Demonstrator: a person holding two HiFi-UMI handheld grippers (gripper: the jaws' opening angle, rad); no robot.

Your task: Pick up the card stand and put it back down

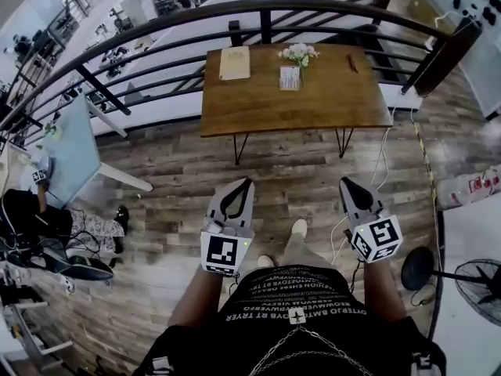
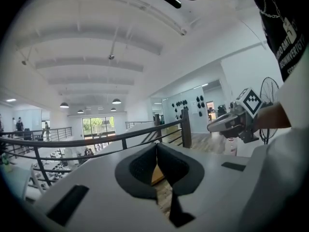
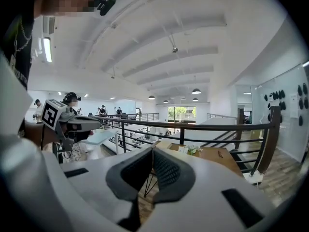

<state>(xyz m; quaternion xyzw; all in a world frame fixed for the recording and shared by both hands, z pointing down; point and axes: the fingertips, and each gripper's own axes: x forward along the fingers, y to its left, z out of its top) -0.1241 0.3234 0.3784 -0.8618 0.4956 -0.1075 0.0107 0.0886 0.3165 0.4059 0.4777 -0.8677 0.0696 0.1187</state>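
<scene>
Both grippers are empty, and the task has not visibly begun. The left gripper (image 1: 244, 186) has its jaws together with nothing between them, and so does the right gripper (image 1: 350, 186). Both are held near the body, well apart from the table (image 1: 266, 112). The card stand (image 1: 290, 77) sits far off on that table, toward its far edge and just in front of the flowers (image 1: 298, 52), with a notebook (image 1: 235, 63) to its left. The tight spot beside the flowers looks like the main risk, since a jaw coming in wide or from the far side could knock them over. Jaws that reach the stand without opening would likely push it along or tip it instead of grasping it. The card looks thin, so a pinch on it rather than on the base might bend it or let the stand slip. Letting go before the base sits flat could topple it.
</scene>
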